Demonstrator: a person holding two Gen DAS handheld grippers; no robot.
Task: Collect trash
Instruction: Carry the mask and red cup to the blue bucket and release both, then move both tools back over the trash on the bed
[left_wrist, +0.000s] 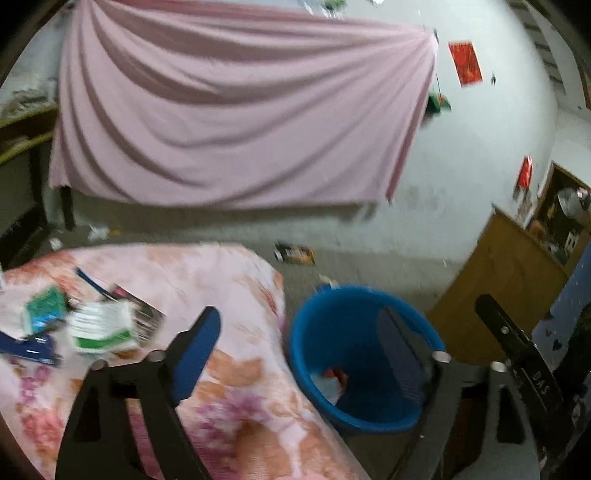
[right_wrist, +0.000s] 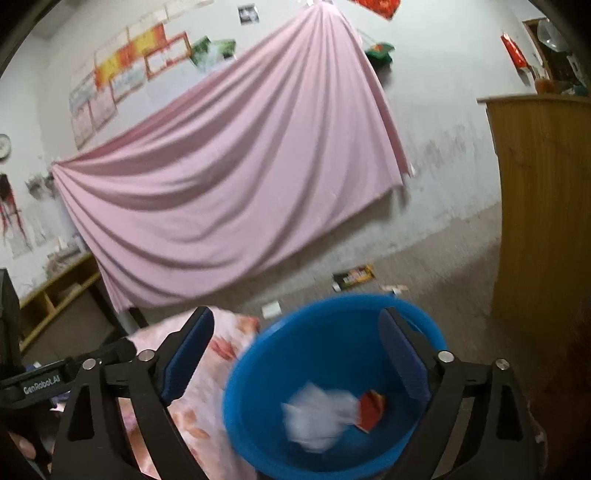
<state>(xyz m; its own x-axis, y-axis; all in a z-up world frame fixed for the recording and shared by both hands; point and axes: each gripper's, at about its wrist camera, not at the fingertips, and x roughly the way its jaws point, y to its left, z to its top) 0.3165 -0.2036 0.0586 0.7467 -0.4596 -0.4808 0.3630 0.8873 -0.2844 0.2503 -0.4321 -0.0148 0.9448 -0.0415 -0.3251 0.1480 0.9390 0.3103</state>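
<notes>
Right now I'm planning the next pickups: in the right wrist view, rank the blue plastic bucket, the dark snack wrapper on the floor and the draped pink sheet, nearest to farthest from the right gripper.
1. Blue plastic bucket, directly under the open right gripper.
2. Dark snack wrapper, on the floor beyond the bucket.
3. Draped pink sheet, hanging on the far wall.

A pale, scuffed wall (right_wrist: 443, 155) carries a large pink sheet (right_wrist: 229, 177) hung in folds, with posters (right_wrist: 129, 70) above it and a red paper (left_wrist: 465, 62) to one side. The floor (right_wrist: 424, 273) is grey concrete. A wooden cabinet (right_wrist: 543, 206) stands at the right, low wooden shelves (right_wrist: 55, 295) at the left.
</notes>
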